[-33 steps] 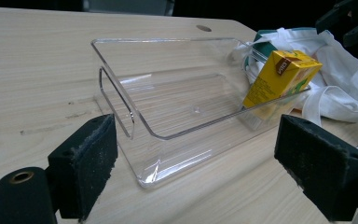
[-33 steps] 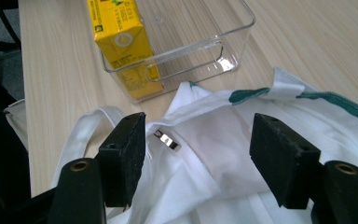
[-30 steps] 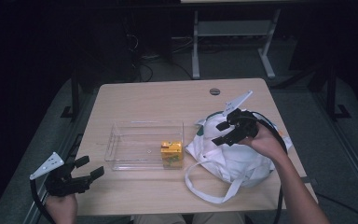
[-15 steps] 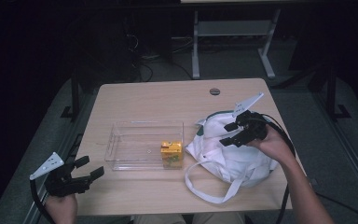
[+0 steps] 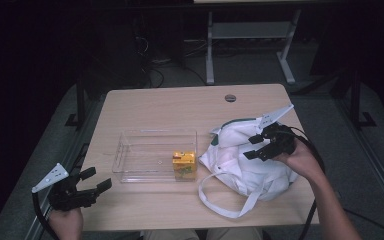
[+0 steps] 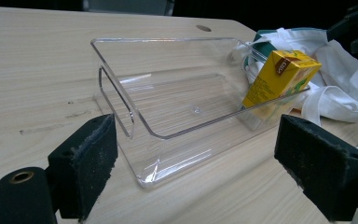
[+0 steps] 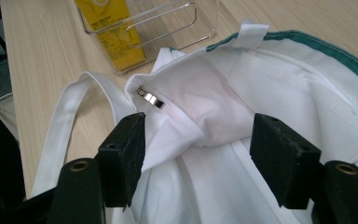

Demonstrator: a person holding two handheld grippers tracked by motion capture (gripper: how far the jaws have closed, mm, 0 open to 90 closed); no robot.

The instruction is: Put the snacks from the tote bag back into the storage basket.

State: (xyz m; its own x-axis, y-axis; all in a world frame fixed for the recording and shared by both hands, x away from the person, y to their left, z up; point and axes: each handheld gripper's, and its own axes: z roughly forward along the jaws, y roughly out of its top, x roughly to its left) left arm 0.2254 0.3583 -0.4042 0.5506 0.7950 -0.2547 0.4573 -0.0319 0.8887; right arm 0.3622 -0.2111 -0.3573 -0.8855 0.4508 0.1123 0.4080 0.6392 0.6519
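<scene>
Right gripper (image 5: pixel 260 145) hovers over cloth bag (image 5: pixel 252 170) at table's right side, jaws spread, nothing held; bag is soft, light, collapses under load; best hold likely hem or strap; left gripper (image 5: pixel 92 181) idle, jaws apart, near clear tray (image 5: pixel 130 150).

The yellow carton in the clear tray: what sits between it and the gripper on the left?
Between the left gripper and the yellow carton, the high view shows bare table, then the clear tray's empty floor.
</scene>
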